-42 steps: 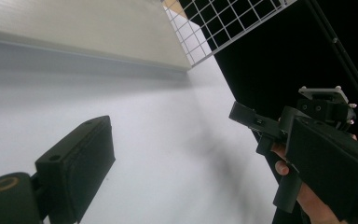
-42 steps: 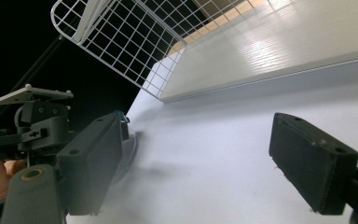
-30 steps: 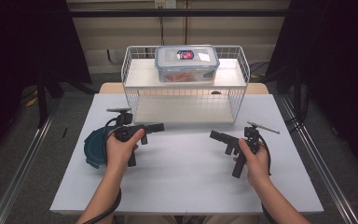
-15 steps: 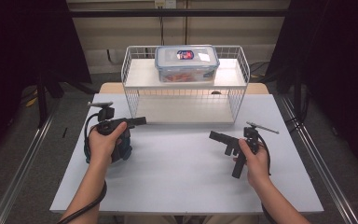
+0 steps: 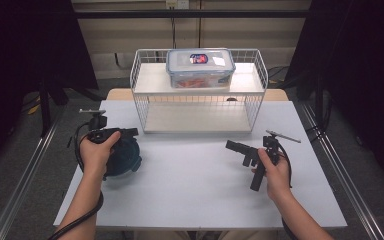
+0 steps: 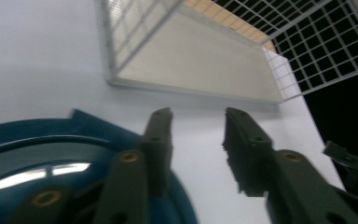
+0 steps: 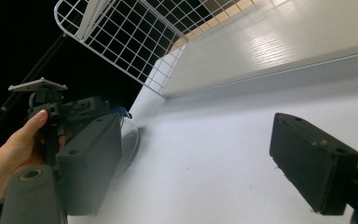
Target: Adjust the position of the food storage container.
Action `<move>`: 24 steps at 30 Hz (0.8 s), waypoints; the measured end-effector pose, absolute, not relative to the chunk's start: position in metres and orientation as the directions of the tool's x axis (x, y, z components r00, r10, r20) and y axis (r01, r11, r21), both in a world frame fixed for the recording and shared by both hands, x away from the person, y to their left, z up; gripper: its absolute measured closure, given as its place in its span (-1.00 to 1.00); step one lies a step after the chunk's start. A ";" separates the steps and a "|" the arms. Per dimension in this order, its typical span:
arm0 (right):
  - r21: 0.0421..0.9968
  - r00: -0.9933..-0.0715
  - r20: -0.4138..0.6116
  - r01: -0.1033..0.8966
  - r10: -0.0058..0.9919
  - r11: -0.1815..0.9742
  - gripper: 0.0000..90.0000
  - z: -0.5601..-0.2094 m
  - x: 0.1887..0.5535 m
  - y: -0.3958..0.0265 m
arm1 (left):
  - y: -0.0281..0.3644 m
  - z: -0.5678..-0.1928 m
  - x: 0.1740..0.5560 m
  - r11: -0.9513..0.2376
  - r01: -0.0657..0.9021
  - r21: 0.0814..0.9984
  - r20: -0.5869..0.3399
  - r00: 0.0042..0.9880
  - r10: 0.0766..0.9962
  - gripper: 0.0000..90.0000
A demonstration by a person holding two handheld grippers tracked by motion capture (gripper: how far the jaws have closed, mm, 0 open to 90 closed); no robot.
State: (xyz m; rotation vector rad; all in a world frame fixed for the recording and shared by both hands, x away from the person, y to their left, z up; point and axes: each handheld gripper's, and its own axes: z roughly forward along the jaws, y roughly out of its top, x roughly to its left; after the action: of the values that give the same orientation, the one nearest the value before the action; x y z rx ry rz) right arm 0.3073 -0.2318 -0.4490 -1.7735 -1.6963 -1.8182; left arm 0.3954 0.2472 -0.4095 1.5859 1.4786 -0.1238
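From above, the left gripper point(image 5: 130, 132) hovers over a teal bowl point(image 5: 125, 159) at the table's point(image 5: 190, 190) left. Its own view shows the jaws, just narrowed, apart with nothing between, one over the bowl point(image 6: 23, 154). In the right gripper view, the right gripper point(image 7: 205, 163) gapes wide over bare table

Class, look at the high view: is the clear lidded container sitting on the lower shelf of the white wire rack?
No: the clear lidded container sits on the top shelf of the white wire rack, above the lower shelf.
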 end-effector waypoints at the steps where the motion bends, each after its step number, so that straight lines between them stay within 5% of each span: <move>1: 0.609 -0.323 0.738 0.696 0.592 -0.380 -0.62 -0.449 0.307 -0.232 | 0.250 -0.409 0.396 0.161 0.826 0.541 -0.620 0.262 0.739 0.52; 10: 0.610 -0.329 0.739 0.698 0.588 -0.377 -0.62 -0.449 0.307 -0.231 | 0.273 -0.409 0.396 0.158 0.815 0.558 -0.567 0.235 0.790 1.00; 24: 0.609 -0.332 0.740 0.701 0.584 -0.373 -0.62 -0.448 0.307 -0.229 | 0.313 -0.413 0.388 0.228 0.803 0.551 -0.543 0.137 0.829 1.00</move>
State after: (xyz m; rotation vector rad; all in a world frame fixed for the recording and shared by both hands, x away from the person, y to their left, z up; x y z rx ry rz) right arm 0.3066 -0.2293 -0.4481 -1.7544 -1.7005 -1.8156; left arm 0.3882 0.3134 -0.4132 1.5513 1.6399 0.0378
